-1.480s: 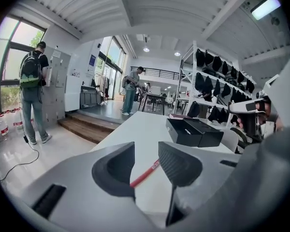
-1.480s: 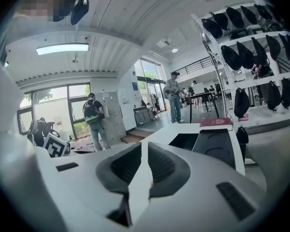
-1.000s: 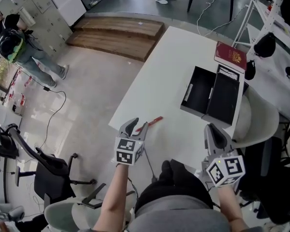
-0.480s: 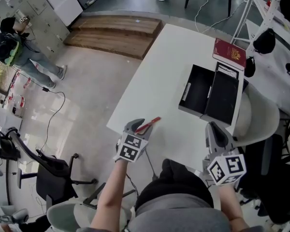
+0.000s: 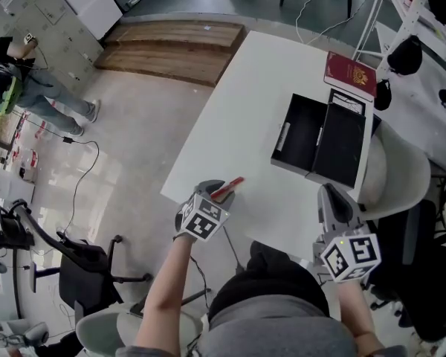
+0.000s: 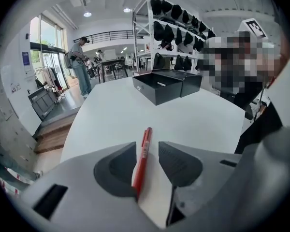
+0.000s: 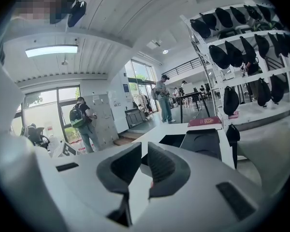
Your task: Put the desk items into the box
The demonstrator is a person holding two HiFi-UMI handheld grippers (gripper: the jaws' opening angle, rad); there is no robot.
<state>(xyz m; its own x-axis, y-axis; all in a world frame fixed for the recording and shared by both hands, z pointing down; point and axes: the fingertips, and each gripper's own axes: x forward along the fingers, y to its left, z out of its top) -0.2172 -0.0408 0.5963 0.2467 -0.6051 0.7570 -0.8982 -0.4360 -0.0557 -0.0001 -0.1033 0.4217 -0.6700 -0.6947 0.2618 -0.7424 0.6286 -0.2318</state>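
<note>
The left gripper (image 6: 147, 151) and the right gripper (image 7: 144, 166) had pale grey moulded bodies with dark, ribbed jaw pads and shallow dark slots. Each carried a white marker cube (image 5: 203, 220) printed with black squares. The person wore a black garment (image 5: 271, 277) above grey cloth (image 5: 282, 332), with the forearms bare.

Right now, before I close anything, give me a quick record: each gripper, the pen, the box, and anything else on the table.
left gripper: jaws apart, astride the red pen, not clamped
red pen: flat on the white table, near its front edge
right gripper: jaws slightly apart, nothing between them
black box: open, lid laid back beside it
red booklet: on the table beyond the box, outside it
</note>
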